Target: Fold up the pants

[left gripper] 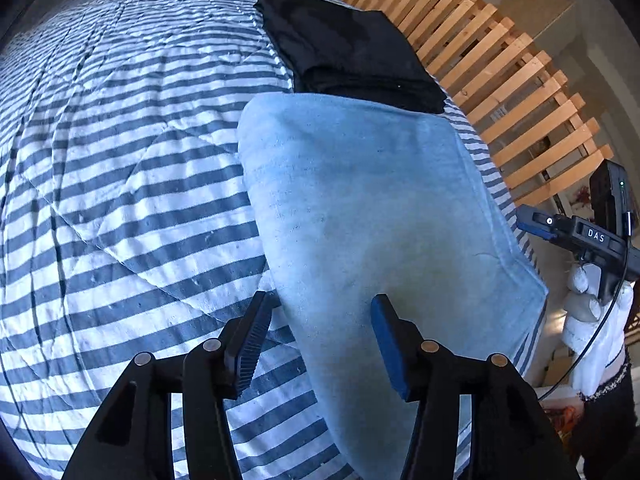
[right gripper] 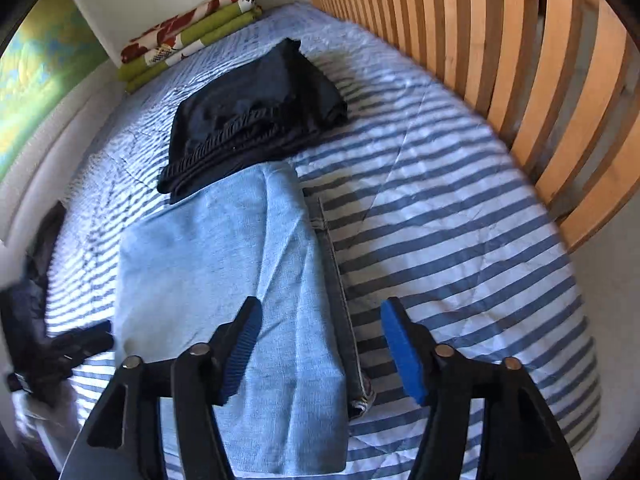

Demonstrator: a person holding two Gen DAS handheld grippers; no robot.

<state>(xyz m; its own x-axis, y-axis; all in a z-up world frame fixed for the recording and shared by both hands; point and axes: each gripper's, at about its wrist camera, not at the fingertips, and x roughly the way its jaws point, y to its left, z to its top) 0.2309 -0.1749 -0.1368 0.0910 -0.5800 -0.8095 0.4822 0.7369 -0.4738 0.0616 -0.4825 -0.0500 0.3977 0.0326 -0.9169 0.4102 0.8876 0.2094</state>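
Light blue pants (right gripper: 224, 280), folded flat, on the bed beside folded black pants (right gripper: 256, 116)

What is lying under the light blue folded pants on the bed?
The light blue pants lie on the striped blue-and-white quilt. At their right edge a darker denim layer shows beneath. The black folded garment sits beyond them. Anything else beneath is covered.

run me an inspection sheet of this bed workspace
surface: striped quilt, lightly creased
job's things: light blue pants folded flat; folded black garment touching their far edge
clutter: folded green floral fabric at the far end
grippers: left gripper open over the pants; right gripper open, empty
cables: black cable on the right gripper's body
surroundings: wooden slat rail along the bed
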